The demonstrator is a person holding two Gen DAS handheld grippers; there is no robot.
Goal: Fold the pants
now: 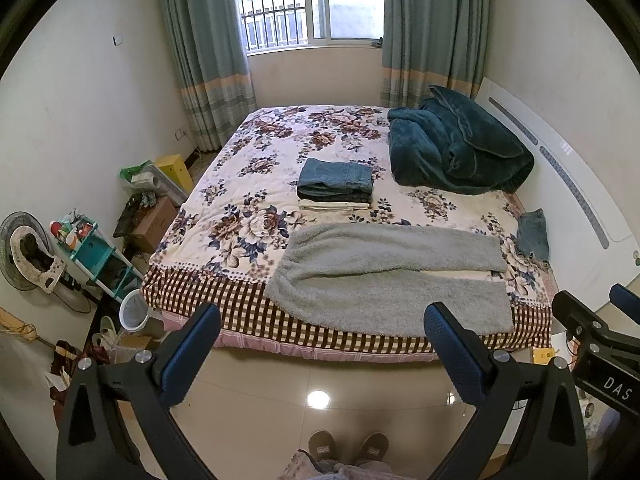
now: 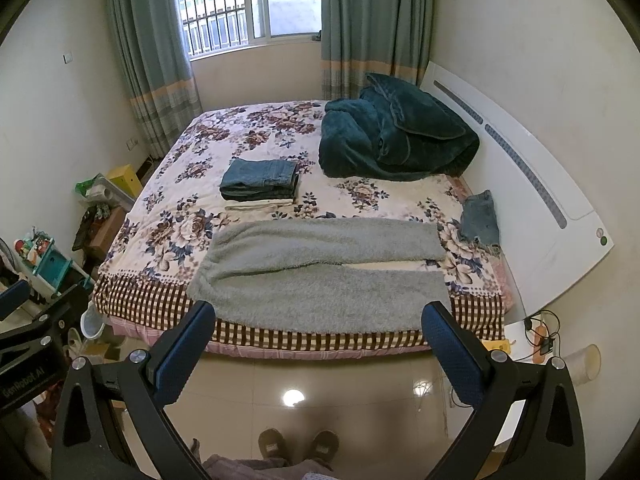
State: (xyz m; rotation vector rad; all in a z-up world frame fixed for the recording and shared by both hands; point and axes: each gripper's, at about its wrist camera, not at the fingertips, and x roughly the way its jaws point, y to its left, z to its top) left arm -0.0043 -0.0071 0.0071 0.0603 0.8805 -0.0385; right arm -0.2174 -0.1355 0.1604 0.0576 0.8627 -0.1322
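Fluffy grey pants [image 1: 384, 276] [image 2: 320, 272] lie flat across the near edge of the bed, waist to the left and both legs stretched to the right. My left gripper [image 1: 324, 320] hangs open over the floor in front of the bed, short of the pants, holding nothing. My right gripper [image 2: 320, 316] is open too and empty, at about the same distance from the pants' near edge. The right gripper's body shows at the right rim of the left wrist view [image 1: 592, 336].
A stack of folded jeans [image 1: 336, 186] [image 2: 260, 184] sits mid-bed, a dark teal blanket [image 1: 456, 148] [image 2: 396, 140] is heaped at the far right, and small denim shorts [image 1: 532, 234] [image 2: 480, 218] lie by the white headboard [image 2: 520, 168]. Clutter lines the floor on the left [image 1: 100, 248]. A person's slippered feet [image 1: 348, 446] stand on the tile.
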